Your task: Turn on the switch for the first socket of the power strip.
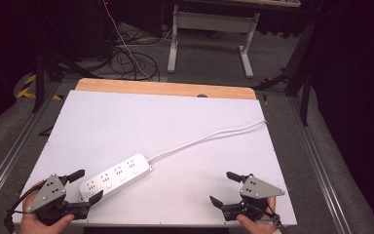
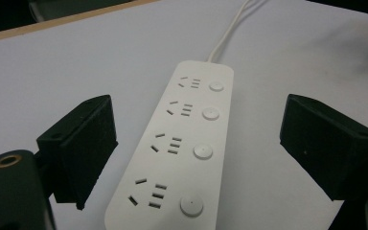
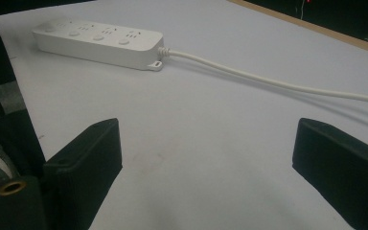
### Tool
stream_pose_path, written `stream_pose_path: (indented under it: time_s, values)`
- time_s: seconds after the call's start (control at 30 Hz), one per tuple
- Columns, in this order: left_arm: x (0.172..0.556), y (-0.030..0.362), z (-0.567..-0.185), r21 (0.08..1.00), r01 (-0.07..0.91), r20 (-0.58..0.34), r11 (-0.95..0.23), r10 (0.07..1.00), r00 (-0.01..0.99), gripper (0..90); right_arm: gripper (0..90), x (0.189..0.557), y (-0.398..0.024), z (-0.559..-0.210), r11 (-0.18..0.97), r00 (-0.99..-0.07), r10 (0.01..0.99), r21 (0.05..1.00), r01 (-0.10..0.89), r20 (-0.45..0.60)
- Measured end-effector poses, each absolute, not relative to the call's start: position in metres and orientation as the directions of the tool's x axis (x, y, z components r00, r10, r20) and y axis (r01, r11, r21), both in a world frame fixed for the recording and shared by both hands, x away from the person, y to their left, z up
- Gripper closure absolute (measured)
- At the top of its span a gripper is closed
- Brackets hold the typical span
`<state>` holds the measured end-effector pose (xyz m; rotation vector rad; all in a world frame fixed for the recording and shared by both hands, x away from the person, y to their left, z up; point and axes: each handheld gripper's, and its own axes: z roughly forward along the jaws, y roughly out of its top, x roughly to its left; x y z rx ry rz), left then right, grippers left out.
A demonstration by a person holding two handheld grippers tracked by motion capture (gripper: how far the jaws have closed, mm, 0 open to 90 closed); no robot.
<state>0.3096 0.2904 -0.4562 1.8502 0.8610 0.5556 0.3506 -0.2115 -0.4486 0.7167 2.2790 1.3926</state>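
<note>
A white power strip (image 1: 117,176) with several sockets and round buttons lies slantwise on the white table top (image 1: 165,126), near the front left. Its white cable (image 1: 209,135) runs off to the table's right edge. My left gripper (image 1: 89,185) is open, its jaws standing either side of the strip's near end without touching it; in the left gripper view the power strip (image 2: 182,143) runs away between the two jaws. My right gripper (image 1: 225,189) is open over bare table at the front right, well apart from the power strip (image 3: 98,40) and its cable (image 3: 268,81).
A wooden edge (image 1: 165,88) borders the table's far side. Beyond it stand a white desk frame (image 1: 209,34) and loose black cables (image 1: 131,61) on the floor. Metal rails (image 1: 9,151) flank the table.
</note>
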Motion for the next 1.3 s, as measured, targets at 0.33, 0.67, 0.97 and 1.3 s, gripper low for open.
stream_pose_path:
  time_s: [0.33,0.67,0.97,1.3]
  values:
    - [0.309,0.29,-0.455,0.91,0.298,0.032,-0.288,0.766,0.642,14.2,10.5,0.35,-0.21,-0.449,0.392,-0.804,0.592,0.894,0.219,-0.063]
    - [0.307,0.291,-0.451,0.908,0.309,0.013,-0.284,0.755,0.655,21.2,10.8,0.35,-0.21,-0.449,0.397,-0.802,0.593,0.891,0.221,-0.065]
    - [0.308,0.292,-0.445,0.903,0.307,0.031,-0.299,0.761,0.648,23.4,10.8,0.35,-0.21,-0.449,0.393,-0.805,0.59,0.893,0.218,-0.064]
    - [0.315,0.285,-0.435,0.895,0.328,0.001,-0.304,0.734,0.679,27.9,10.8,0.35,-0.211,-0.449,0.378,-0.808,0.587,0.898,0.227,-0.043]
